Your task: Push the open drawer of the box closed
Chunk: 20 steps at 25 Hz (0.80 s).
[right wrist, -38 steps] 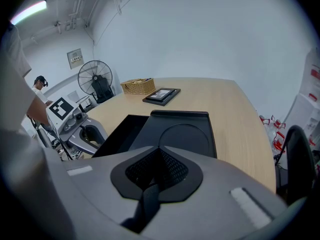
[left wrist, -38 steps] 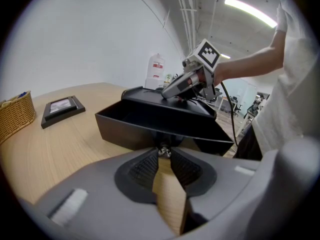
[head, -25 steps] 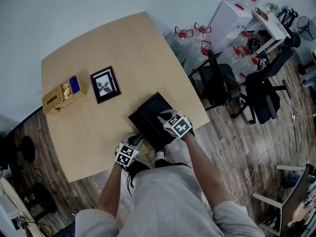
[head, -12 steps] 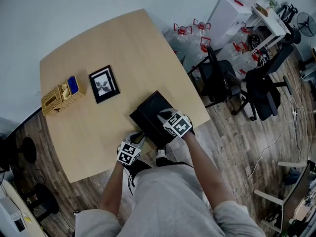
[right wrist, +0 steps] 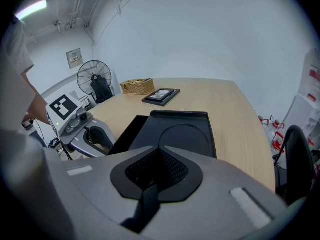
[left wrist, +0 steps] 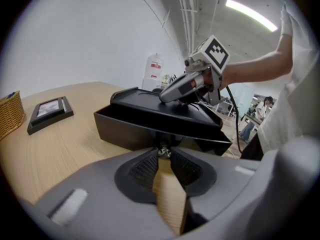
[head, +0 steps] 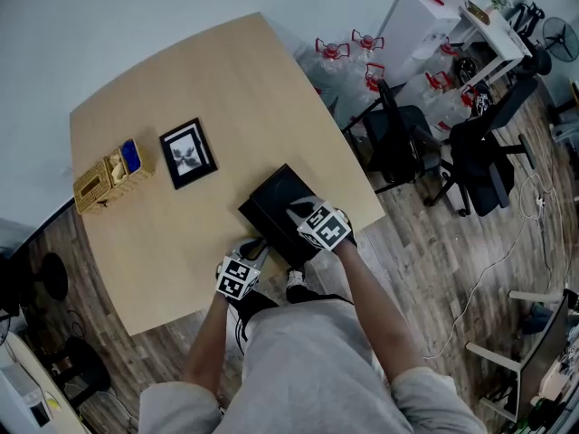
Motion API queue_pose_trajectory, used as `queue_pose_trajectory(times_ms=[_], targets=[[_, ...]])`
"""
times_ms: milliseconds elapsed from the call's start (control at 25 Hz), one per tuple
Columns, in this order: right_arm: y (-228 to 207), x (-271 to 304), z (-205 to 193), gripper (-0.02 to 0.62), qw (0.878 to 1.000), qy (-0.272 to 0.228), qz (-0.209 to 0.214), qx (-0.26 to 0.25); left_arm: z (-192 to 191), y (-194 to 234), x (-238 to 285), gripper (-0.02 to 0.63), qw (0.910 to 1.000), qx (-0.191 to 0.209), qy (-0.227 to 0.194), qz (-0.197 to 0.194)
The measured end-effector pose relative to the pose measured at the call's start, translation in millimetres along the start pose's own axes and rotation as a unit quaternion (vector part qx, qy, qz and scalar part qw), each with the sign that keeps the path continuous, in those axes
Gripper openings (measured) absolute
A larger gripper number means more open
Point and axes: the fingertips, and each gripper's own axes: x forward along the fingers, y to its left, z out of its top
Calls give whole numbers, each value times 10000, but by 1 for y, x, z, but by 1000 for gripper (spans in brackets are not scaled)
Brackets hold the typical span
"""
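**A:** Entry for this moment. Where is the box?

**B:** The black box (head: 276, 197) sits on the table (head: 181, 80), close to the edge nearest the person. Its drawer (left wrist: 130, 131) stands out of the side that faces the left gripper (head: 256, 247), so it is not closed yet.

**A:** Left jaws?

**B:** They are narrow. The tips meet on a small metal knob (left wrist: 163, 151) on the drawer front. Bare table wood shows in the wedge between the pads on the near side of the knob.

**A:** And the right?

**B:** The right gripper (head: 294, 211) comes down onto the top of the box. Its jaws are together with nothing between them (in the left gripper view the tips look to rest on the top, but I cannot tell how firmly).

**A:** What has changed against a second ago?

**B:** Very little.
- Both grippers sit at the same spots, one at the drawer front and one on the top.
- The drawer sticks out about as far as before.
- The box keeps its angle on the table.
- The picture frame (head: 187, 153) and the wicker basket (head: 109, 176) lie where they lay, well apart from the box on the far left of the table.
- The head view itself has slid a touch, so the frame and basket now appear slightly nearer its left edge.
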Motion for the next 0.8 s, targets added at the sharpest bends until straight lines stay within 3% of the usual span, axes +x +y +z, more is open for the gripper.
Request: queue_pose_trajectory(times_ms=[800], targets=[[-1, 0, 1, 3, 10000, -35, -46, -55, 11, 1, 13, 133, 9999, 58, 22, -97]])
